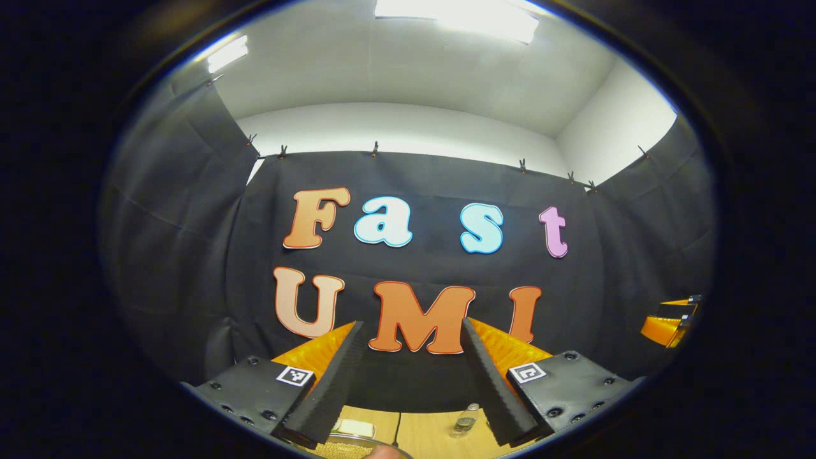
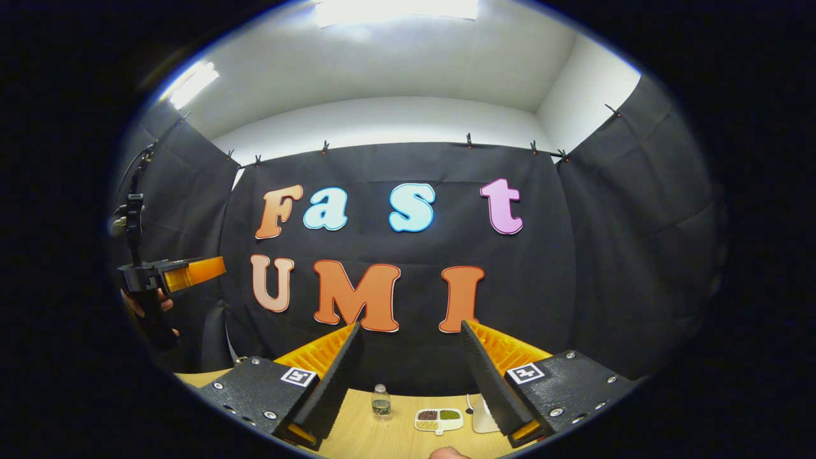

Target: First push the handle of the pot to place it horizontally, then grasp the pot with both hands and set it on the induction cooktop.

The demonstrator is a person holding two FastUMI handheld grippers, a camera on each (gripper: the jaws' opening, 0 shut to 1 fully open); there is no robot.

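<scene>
**Evidently nothing started: both grippers raised, jaws empty**

Left gripper (image 1: 411, 373): held high, aimed at the booth's cloth wall, not down at the work. Jaws spread wide, nothing between them. Below them in the left gripper view, a strip of the wooden desk (image 1: 427, 437) carrying a small clear bottle (image 1: 466, 421). At the very bottom edge, a curved, grainy-looking rim (image 1: 350, 445), possibly the pot, but too little shows to say. No handle can be made out, so its orientation cannot be told.

Right gripper (image 2: 411, 373): same posture, level with the wall, jaws wide apart and empty. Under them in the right gripper view, the desk (image 2: 357, 427) holds a bottle (image 2: 380, 403), a small divided dish (image 2: 438, 419) with dark and green contents, and part of a pale object (image 2: 482, 417) behind the right-hand finger; whether that is the induction cooktop cannot be told.

The left gripper also appears far off at the left of the right gripper view, held by a hand (image 2: 143, 305), well apart from the right one.

Judgement on progress: no step looks done. Neither gripper touches anything. Still to do: lower both to the desk, push the handle horizontal, take the pot with both grippers, set it on the cooktop.
</scene>
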